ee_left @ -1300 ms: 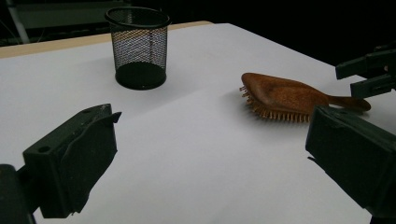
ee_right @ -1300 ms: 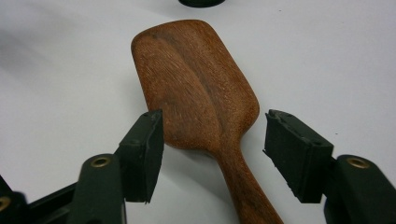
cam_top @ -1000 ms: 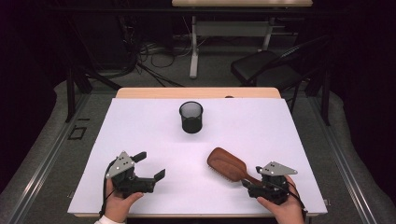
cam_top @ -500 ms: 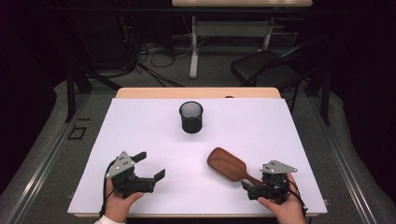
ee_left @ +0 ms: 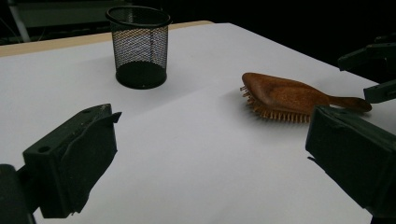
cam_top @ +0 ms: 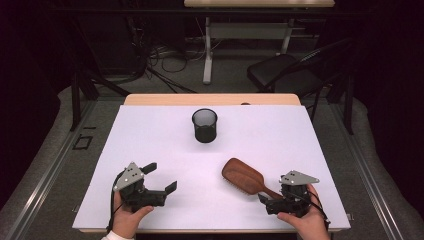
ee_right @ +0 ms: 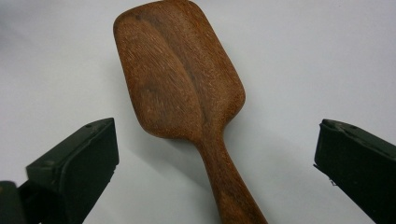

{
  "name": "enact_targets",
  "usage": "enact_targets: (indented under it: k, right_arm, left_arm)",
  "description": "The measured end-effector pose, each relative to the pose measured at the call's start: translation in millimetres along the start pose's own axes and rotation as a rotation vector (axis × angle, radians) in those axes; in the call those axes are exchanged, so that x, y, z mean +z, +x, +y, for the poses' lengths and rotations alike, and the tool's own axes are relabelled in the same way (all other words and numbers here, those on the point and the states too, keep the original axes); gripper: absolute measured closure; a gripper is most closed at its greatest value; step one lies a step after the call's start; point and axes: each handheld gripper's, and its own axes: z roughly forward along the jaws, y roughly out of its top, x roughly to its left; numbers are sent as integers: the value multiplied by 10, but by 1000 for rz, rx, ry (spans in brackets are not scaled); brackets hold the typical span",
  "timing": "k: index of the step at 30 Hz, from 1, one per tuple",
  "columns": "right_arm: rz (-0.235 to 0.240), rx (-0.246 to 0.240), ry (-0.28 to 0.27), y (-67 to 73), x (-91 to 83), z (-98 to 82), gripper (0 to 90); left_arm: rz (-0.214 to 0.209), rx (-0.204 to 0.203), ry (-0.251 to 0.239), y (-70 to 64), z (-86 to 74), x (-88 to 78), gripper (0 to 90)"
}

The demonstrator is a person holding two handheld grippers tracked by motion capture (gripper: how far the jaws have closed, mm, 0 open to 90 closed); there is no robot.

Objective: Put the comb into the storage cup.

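White tabletop [cam_top: 150, 135] amid dim, perhaps cabled room; both grippers [cam_top: 155, 179] [cam_top: 264, 199] agape, wooden hairbrush [cam_top: 243, 176] unclasped.

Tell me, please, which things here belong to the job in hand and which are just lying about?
In the job: wooden hairbrush, bristles down, its handle between the open right gripper.
Lying about: mesh cup, upright; left gripper, open and idle.
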Motion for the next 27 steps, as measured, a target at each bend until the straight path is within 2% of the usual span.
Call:
enact_targets:
  k: [8,14,27]
  right_arm:
    - [15,-28,18,-10,-11,55,0]
    - [28,-31,36,-47,14,70,0]
    - [37,-67,110,-77,38,116,0]
  left_arm:
    - [5,-4,-6,8,1,-12,18]
    - [5,-5,-4,9,0,-13,18]
    - [6,-7,-5,4,-5,-8,19]
